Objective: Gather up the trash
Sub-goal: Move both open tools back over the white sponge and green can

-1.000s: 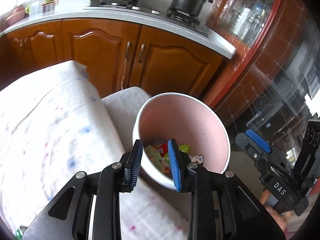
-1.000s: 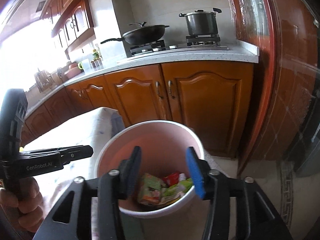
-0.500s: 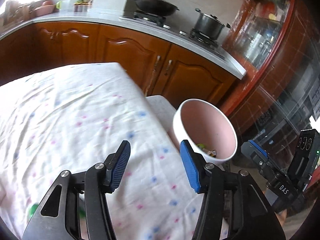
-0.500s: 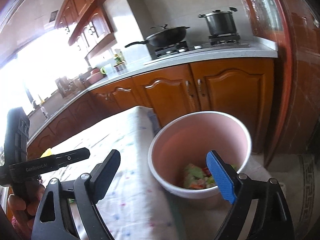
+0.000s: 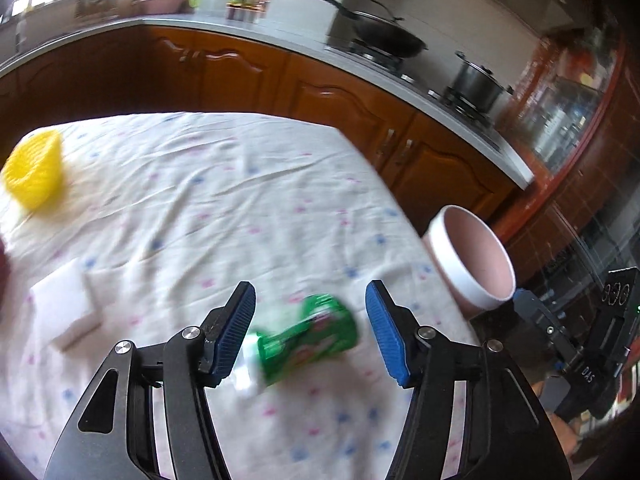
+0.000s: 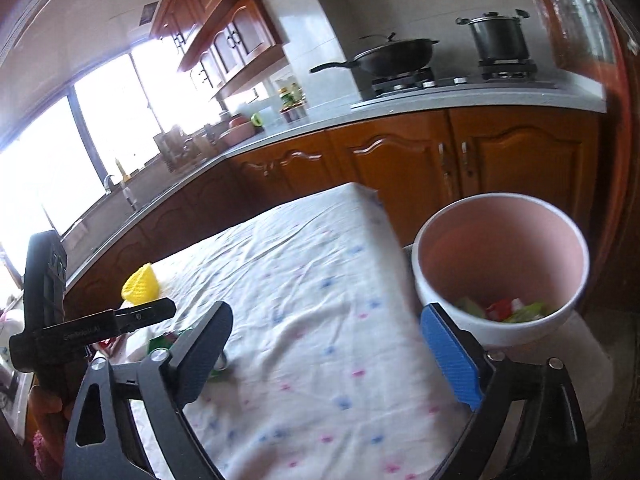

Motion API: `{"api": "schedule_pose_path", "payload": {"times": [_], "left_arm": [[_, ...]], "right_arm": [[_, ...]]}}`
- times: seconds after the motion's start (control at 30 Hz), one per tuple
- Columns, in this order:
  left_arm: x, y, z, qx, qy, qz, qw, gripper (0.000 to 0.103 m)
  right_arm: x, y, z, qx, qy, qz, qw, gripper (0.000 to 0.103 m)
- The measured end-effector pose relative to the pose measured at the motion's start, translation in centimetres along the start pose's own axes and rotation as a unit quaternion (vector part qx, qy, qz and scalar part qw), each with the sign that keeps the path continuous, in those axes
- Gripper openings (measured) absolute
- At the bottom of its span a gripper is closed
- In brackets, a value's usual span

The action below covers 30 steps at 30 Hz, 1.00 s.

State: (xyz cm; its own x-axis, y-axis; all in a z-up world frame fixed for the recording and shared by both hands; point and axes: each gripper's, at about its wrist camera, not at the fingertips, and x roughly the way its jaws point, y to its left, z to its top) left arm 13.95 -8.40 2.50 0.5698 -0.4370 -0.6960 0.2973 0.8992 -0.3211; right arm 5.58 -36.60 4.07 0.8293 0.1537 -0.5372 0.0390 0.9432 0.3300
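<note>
A crumpled green wrapper (image 5: 308, 338) lies on the dotted tablecloth (image 5: 224, 208), right in front of my left gripper (image 5: 310, 330), which is open and empty with the wrapper between its blue pads. A pink bin (image 5: 476, 260) stands off the table's right edge; it also shows in the right wrist view (image 6: 500, 264) with several wrappers (image 6: 500, 310) inside. My right gripper (image 6: 324, 350) is wide open and empty above the table's near right part, left of the bin. The left gripper's body (image 6: 92, 330) shows at the left there.
A yellow foam net (image 5: 34, 170) lies at the table's far left, also in the right wrist view (image 6: 140, 290). A white block (image 5: 66, 308) lies on the cloth at left. Wooden cabinets and a counter with a wok (image 5: 384, 40) and pot (image 5: 478, 82) stand behind.
Both grippers pulled back from over the bin toward the table and opened wider. The left gripper now faces the green wrapper, which was out of view before.
</note>
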Motion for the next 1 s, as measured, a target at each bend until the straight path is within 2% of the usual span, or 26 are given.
{"api": "schedule_pose_path", "payload": {"times": [0.47, 0.87, 1.0], "left_arm": [[-4.3, 10.2, -2.7, -0.068, -0.013, 0.086, 0.9939, 0.062], [-4.1, 14.9, -3.2, -0.107, -0.003, 0.125, 0.9864, 0.065], [-3.3, 15.9, -3.3, -0.112, 0.013, 0.130, 0.9850, 0.066]], "right_arm": [[2.1, 5.3, -2.8, -0.035, 0.033, 0.055, 0.997, 0.098], [4.6, 8.3, -3.7, -0.053, 0.070, 0.098, 0.991, 0.098], [5.2, 9.7, -3.3, -0.100, 0.074, 0.123, 0.985, 0.098]]}}
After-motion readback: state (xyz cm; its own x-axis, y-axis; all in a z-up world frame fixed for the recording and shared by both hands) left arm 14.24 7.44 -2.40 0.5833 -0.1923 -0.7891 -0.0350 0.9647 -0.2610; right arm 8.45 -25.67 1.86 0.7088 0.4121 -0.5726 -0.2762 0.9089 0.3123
